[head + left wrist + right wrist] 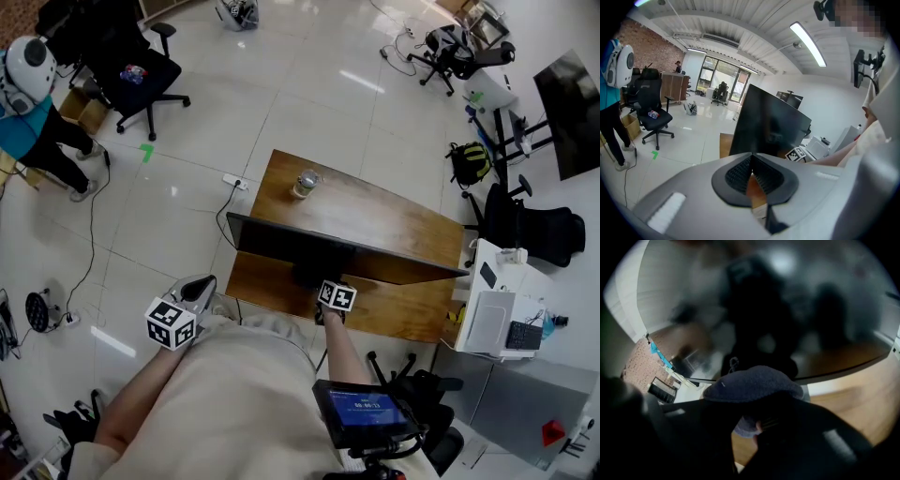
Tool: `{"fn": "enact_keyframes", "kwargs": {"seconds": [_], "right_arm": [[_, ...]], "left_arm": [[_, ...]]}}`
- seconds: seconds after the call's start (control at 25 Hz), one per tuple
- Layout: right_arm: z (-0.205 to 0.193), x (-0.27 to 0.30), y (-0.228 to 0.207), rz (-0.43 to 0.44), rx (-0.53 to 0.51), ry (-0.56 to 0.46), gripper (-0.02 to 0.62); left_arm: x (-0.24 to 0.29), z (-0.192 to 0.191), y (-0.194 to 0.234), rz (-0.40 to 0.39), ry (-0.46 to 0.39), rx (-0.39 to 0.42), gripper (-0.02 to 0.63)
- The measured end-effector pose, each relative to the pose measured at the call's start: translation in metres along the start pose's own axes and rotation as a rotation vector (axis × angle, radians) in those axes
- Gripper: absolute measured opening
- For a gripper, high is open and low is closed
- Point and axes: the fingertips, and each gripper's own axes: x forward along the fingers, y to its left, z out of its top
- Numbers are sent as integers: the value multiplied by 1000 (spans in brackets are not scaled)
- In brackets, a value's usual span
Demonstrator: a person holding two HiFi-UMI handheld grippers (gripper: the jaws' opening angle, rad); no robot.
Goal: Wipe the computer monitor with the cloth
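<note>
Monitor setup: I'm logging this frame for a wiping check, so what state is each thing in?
monitor: upright on the desk, dark.
cloth: bunched, clamped in the right gripper, at the monitor's lower edge; contact unclear.
right gripper: shut on the cloth.
left gripper: jaws together, empty, held off the desk's left side.
glass: upright on the desk's far side.
</note>
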Motion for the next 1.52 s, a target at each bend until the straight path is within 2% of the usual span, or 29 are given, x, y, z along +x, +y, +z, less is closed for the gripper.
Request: {"fn": "enact_keyframes", "kwargs": {"seconds": [0.2,0.56,1.04,1.52], "right_arm": [[-3,10,24,4,-53,43,83],[-5,18,42,-53,-115,118,83],[-8,53,120,-2,-161,117,83],[-13,76,164,-18,-155,96,82]], "left_arm": [[-12,-1,18,10,-19,-28,0],[-20,1,41,16,-54,-67,0],[-42,3,82,-8,-44,-43,0],[-87,-7,132,25,-48,-45,0]]}}
